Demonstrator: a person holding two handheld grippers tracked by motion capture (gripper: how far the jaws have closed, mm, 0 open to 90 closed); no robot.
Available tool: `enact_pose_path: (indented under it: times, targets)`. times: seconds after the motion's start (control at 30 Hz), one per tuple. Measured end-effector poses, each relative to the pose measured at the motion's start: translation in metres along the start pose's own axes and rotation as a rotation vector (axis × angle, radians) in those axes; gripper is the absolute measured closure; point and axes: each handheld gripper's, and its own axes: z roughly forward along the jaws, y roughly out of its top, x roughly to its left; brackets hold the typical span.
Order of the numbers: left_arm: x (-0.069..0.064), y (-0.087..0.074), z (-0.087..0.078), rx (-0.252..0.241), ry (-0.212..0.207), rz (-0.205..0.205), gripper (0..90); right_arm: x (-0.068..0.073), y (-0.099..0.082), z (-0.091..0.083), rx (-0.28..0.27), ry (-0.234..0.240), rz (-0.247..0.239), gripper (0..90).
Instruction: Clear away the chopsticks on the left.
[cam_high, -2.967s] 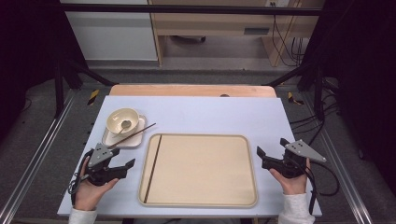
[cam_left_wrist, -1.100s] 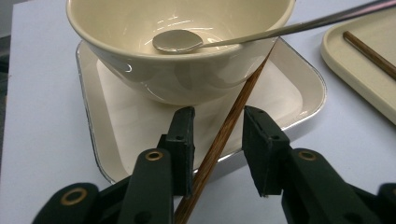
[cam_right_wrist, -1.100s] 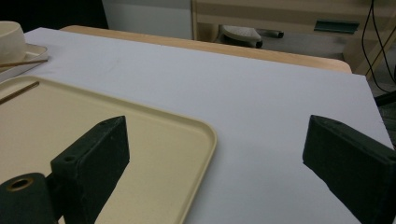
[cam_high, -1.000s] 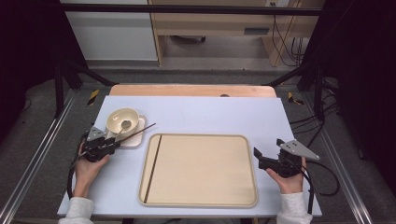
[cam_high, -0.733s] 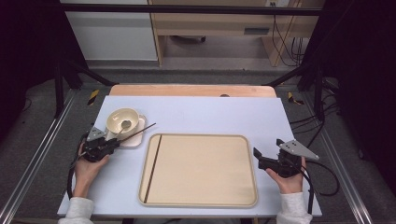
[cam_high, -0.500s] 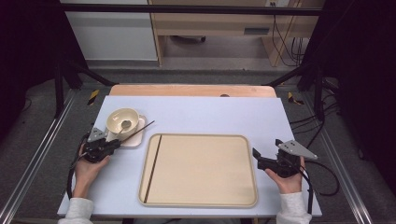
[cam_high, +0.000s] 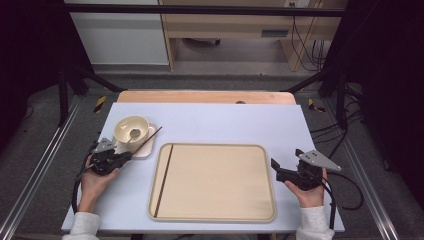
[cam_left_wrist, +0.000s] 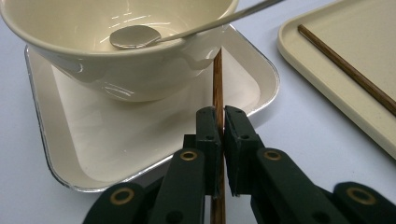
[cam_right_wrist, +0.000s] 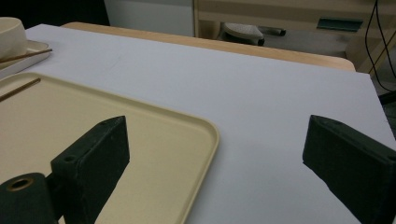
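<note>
A cream bowl (cam_high: 131, 130) with a metal spoon (cam_left_wrist: 135, 36) in it stands on a square white plate (cam_high: 148, 150) at the table's left. A brown chopstick (cam_left_wrist: 217, 88) leans across the plate's edge beside the bowl. My left gripper (cam_left_wrist: 222, 135) has just been closing and is now shut on that chopstick, which runs between the pads. A second chopstick (cam_high: 163, 180) lies along the left side of the beige tray (cam_high: 215, 182). Off the tray's right edge, my right gripper (cam_high: 274, 167) rests open and holds nothing; it points across the tray (cam_right_wrist: 154, 121).
The white tabletop (cam_high: 225, 122) runs back to a wooden strip (cam_high: 205, 97). Black frame rails stand at both sides and cables (cam_high: 345, 185) trail at the right. Bare table lies behind the tray and to its right.
Since three seconds ago my left gripper has moved from the front left up to the plate and closed on the chopstick. The right gripper has barely shifted.
</note>
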Motion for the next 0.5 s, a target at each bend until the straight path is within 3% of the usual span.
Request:
enact_pose_path:
  times: [0.5]
  targets:
    - [-0.0084,0.0020,-0.0068,-0.007,-0.014,0.015,85.2,-0.0009,0.0004,-0.0015,-0.002,0.001,0.001,7.6]
